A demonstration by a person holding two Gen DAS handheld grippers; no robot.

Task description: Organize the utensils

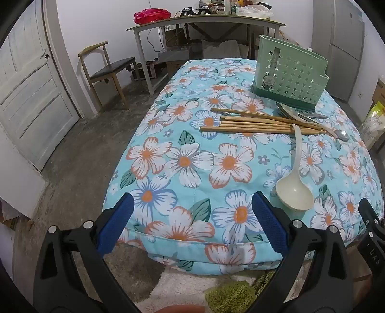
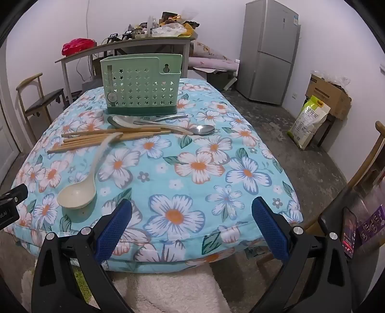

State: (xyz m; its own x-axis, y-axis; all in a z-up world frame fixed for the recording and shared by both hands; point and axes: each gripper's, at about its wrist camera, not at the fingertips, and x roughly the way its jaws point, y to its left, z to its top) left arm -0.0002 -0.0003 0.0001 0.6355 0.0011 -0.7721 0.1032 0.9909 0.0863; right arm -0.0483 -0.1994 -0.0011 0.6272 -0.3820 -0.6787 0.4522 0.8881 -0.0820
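Observation:
A green perforated utensil holder (image 1: 291, 74) (image 2: 142, 84) stands upright at the far end of the floral-covered table (image 1: 192, 168) (image 2: 192, 168). In front of it lie several wooden chopsticks (image 1: 252, 122) (image 2: 105, 138), metal spoons (image 1: 310, 120) (image 2: 168, 125) and a cream plastic ladle (image 1: 294, 190) (image 2: 79, 190) with its bowl toward me. My left gripper (image 1: 192, 204) is open and empty at the table's near edge, left of the ladle. My right gripper (image 2: 192, 209) is open and empty at the near edge, right of the ladle.
A desk with clutter (image 1: 204, 21) (image 2: 134, 43) stands behind the table. A chair (image 1: 105, 69) and a door (image 1: 31, 96) are at the left. A fridge (image 2: 269, 50), a box and a bag (image 2: 310, 120) are at the right, with another chair (image 2: 361, 168) close by.

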